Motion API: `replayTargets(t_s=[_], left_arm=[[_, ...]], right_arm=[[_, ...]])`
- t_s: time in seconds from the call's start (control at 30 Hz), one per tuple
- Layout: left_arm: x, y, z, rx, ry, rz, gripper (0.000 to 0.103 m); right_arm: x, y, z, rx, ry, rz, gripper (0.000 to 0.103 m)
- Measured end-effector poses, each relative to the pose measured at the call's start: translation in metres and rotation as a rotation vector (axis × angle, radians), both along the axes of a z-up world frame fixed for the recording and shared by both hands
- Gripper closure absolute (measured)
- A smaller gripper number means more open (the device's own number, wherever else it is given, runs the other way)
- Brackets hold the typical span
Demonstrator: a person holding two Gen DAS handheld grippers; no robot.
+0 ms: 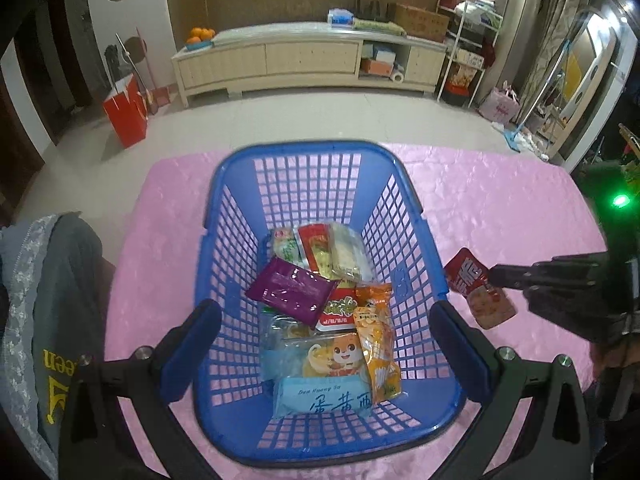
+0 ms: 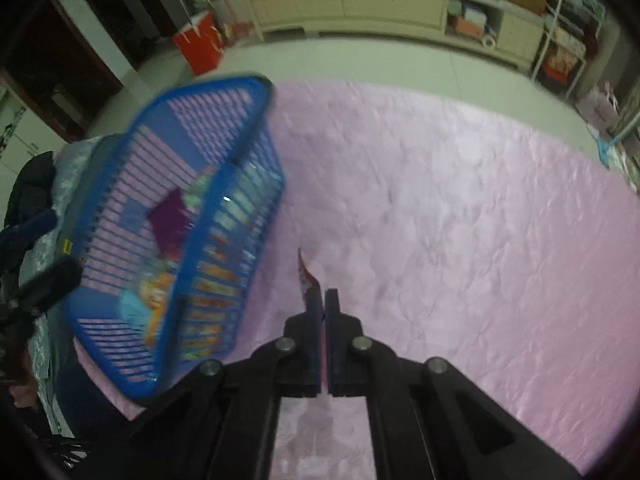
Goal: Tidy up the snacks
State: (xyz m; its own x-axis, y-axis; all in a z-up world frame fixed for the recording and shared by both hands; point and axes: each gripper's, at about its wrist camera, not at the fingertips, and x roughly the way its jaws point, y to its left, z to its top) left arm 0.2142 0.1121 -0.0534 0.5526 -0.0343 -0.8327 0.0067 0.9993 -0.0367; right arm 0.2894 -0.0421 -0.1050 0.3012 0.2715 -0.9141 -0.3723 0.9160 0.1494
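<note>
A blue mesh basket (image 1: 240, 168) stands on the pink tablecloth (image 1: 500, 200) and holds several snack packets, among them a purple one (image 1: 290, 292), an orange one (image 1: 376, 344) and a light blue one (image 1: 324, 396). My left gripper (image 1: 326, 324) is open, its fingers over the basket's two side walls. My right gripper (image 2: 323, 296) is shut on a red snack packet (image 1: 478, 286), held edge-on (image 2: 306, 276) just right of the basket, above the cloth. The basket shows blurred at left in the right wrist view (image 2: 256, 92).
A grey garment (image 1: 52, 300) lies at the table's left edge. Beyond the table are a tiled floor, a red paper bag (image 1: 126, 114), a long cream cabinet (image 1: 304, 60) and a cluttered wire shelf (image 1: 464, 52). The pink cloth spreads wide right of the basket (image 2: 460, 220).
</note>
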Motion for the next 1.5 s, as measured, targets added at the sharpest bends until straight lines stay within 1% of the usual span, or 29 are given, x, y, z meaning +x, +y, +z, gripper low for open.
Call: replayTargets(t_s=[0.1, 0.17, 0.23, 0.3, 0.4, 0.5, 0.6, 0.67, 0.7, 0.73, 0.87, 0.9, 0.97, 1.0, 1.03, 1.07, 1.1, 1.13, 1.2, 1.3, 1.43, 1.5], left_arm=[[-0.008, 0.007, 0.01, 0.009, -0.024, 0.013, 0.0], [-0.013, 0.013, 0.015, 0.001, -0.037, 0.021, 0.0], [-0.018, 0.021, 0.02, -0.003, -0.051, 0.036, 0.0], [-0.022, 0.027, 0.023, -0.008, -0.059, 0.048, 0.0], [-0.028, 0.034, 0.027, -0.012, -0.075, 0.062, 0.0], [-0.033, 0.041, 0.029, -0.008, -0.082, 0.071, 0.0], [-0.037, 0.048, 0.026, 0.012, -0.08, 0.083, 0.0], [-0.037, 0.054, 0.023, 0.012, -0.075, 0.092, 0.0], [-0.037, 0.057, 0.02, 0.008, -0.073, 0.097, 0.0], [-0.038, 0.061, 0.018, 0.004, -0.069, 0.102, 0.0], [-0.038, 0.07, 0.011, -0.007, -0.056, 0.115, 0.0], [-0.038, 0.072, 0.009, -0.008, -0.054, 0.118, 0.0], [-0.038, 0.076, 0.007, -0.012, -0.05, 0.123, 0.0], [-0.038, 0.078, 0.005, -0.015, -0.049, 0.125, 0.0], [-0.038, 0.079, 0.004, -0.019, -0.047, 0.126, 0.0], [-0.038, 0.08, 0.004, -0.021, -0.046, 0.129, 0.0], [-0.038, 0.08, 0.003, -0.023, -0.046, 0.13, 0.0], [-0.038, 0.081, 0.002, -0.026, -0.045, 0.131, 0.0], [-0.038, 0.082, 0.001, -0.03, -0.043, 0.133, 0.0], [-0.038, 0.081, -0.002, -0.035, -0.036, 0.127, 0.0], [-0.037, 0.073, -0.002, -0.027, -0.032, 0.108, 0.0], [-0.035, 0.067, 0.0, -0.024, -0.03, 0.1, 0.0]], right_arm=[[-0.008, 0.012, 0.023, 0.021, -0.035, 0.032, 0.099], [-0.013, 0.019, 0.04, 0.017, -0.092, 0.039, 0.099], [-0.006, 0.035, 0.053, 0.027, -0.13, 0.052, 0.099], [-0.009, 0.045, 0.061, 0.057, -0.134, 0.083, 0.099], [-0.021, 0.06, 0.069, 0.069, -0.153, 0.132, 0.099], [-0.027, 0.079, 0.072, 0.063, -0.165, 0.185, 0.099], [-0.027, 0.091, 0.065, 0.052, -0.162, 0.214, 0.099], [-0.026, 0.1, 0.06, 0.059, -0.162, 0.228, 0.099], [-0.028, 0.103, 0.062, 0.065, -0.158, 0.229, 0.099], [-0.026, 0.106, 0.057, 0.066, -0.148, 0.223, 0.099], [-0.019, 0.114, 0.044, 0.022, -0.122, 0.195, 0.098], [-0.018, 0.115, 0.043, 0.017, -0.119, 0.189, 0.095], [-0.014, 0.115, 0.037, 0.01, -0.103, 0.176, 0.086], [-0.012, 0.115, 0.035, 0.012, -0.095, 0.17, 0.074], [-0.011, 0.115, 0.034, 0.017, -0.09, 0.165, 0.058], [-0.009, 0.114, 0.033, 0.03, -0.082, 0.16, 0.049], [-0.009, 0.113, 0.034, 0.038, -0.081, 0.155, 0.035], [-0.008, 0.112, 0.034, 0.047, -0.082, 0.146, 0.029], [-0.007, 0.11, 0.035, 0.053, -0.075, 0.129, 0.027], [-0.005, 0.107, 0.033, 0.055, -0.055, 0.112, 0.022], [-0.007, 0.097, 0.039, 0.056, -0.068, 0.107, 0.021], [-0.008, 0.09, 0.04, 0.051, -0.052, 0.112, 0.02]])
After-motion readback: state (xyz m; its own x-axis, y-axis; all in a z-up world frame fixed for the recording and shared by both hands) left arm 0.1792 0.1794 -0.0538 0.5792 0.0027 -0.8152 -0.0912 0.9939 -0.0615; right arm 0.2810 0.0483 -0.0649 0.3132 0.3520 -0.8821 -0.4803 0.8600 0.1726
